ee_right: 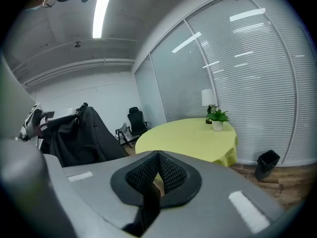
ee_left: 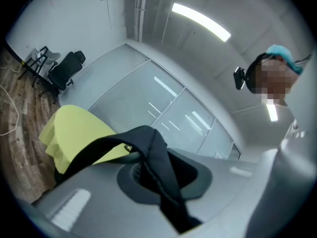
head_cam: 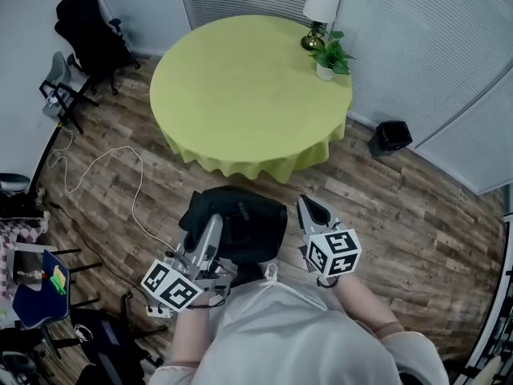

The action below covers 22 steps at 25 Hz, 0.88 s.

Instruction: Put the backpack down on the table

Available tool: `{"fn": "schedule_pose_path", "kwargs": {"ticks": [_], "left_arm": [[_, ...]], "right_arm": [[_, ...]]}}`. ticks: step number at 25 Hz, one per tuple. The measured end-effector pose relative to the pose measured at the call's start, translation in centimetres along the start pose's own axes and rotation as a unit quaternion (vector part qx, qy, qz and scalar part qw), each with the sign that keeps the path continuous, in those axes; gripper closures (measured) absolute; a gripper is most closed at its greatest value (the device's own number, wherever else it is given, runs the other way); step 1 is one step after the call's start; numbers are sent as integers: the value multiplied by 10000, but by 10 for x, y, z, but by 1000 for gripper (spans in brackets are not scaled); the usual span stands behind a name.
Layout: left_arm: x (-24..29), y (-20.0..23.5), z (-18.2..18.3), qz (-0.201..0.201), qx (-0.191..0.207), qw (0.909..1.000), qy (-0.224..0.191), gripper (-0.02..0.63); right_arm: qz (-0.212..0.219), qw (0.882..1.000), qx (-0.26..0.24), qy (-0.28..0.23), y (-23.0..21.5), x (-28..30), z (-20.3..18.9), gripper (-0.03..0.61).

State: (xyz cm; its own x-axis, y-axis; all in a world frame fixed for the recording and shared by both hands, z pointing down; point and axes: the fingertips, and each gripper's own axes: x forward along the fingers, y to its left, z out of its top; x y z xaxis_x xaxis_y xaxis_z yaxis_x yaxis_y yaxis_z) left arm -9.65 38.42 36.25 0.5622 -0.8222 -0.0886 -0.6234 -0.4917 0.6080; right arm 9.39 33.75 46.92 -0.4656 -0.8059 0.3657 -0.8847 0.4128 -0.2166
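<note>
Black backpack (head_cam: 240, 219) near table (head_cam: 240, 95) edge, not touching, open floor (head_cam: 393, 207) around, L gripper (head_cam: 215, 224) & R gripper (head_cam: 309, 208) clamped on straps (ee_left: 154, 155)

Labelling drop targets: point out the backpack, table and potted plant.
backpack (head_cam: 248, 221): head view, black top panel.
table (head_cam: 240, 95): head view, bare cloth at centre.
potted plant (head_cam: 333, 54): head view, green leaves.

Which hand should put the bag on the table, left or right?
Probably left. The left gripper clamps the backpack's broad strap and faces bare table. The lamp and plant stand on the right side. The right gripper pinches only a thin strap.
</note>
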Motion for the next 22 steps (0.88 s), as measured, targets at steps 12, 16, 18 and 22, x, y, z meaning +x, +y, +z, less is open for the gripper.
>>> {"fn": "schedule_pose_path", "kwargs": {"ticks": [12,16,18,22], "left_arm": [[96,97,152,-536,39,9976,-433,578],[133,110,176,-630,-169,9962,-573,577],[152,115,187,-605,-192,9956,-689,577],[189,119,206,-497,-156,9937,-991,577]], "right_arm": [[-109,9997,-91,-197,19,146,88,578],[107,9995,-210,-229,9,183,111,578],[219,9992,-228,-244,-2,204,123,578],[469,9984,-219,-227,-29,243,144,578]]}}
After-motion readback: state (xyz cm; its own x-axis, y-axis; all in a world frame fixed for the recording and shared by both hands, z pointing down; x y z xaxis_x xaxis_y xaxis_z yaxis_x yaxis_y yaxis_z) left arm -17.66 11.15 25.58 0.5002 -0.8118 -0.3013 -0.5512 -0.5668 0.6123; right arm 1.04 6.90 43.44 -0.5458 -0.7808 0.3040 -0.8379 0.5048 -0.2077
